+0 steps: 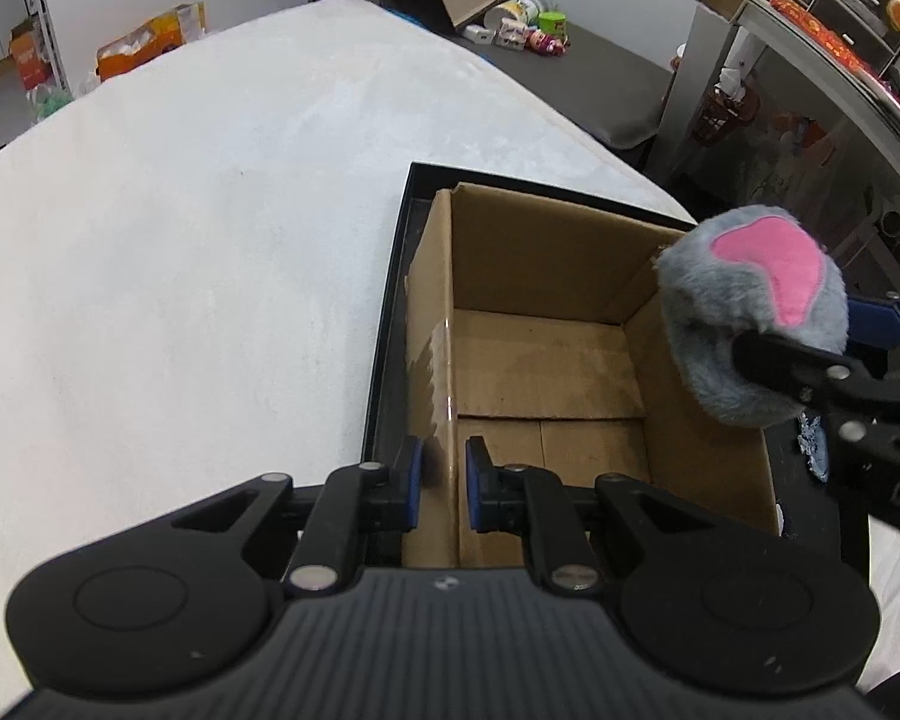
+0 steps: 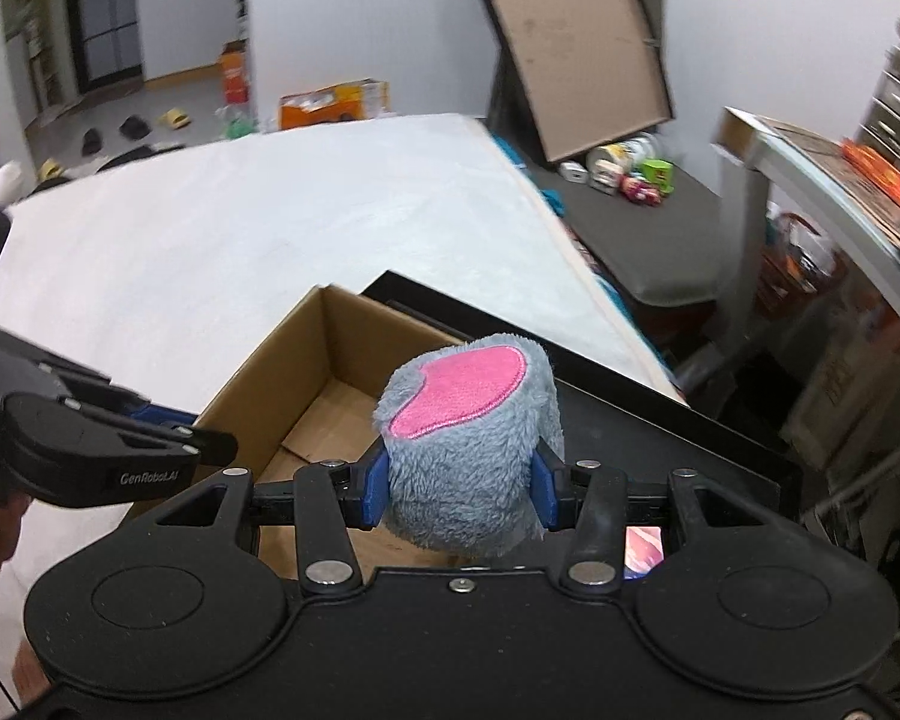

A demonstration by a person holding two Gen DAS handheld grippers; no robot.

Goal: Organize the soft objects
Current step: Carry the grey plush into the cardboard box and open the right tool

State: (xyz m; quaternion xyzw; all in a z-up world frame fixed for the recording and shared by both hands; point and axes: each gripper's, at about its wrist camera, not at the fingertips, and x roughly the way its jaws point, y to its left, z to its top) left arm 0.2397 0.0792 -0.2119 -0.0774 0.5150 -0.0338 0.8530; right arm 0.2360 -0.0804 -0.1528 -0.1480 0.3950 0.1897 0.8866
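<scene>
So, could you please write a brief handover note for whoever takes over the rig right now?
Left gripper: shut on the near wall of the cardboard box, holding it steady.
Right gripper: shut on the grey plush toy with the pink patch, held in the air at the box's right edge, not yet over the opening.
Box: standing open inside a black tray on the white bed; what shows of its floor is bare.
Done: toy picked up and brought to the box.
Left: move the toy over the opening, let it go inside, then look for other soft things; none show here.
</scene>
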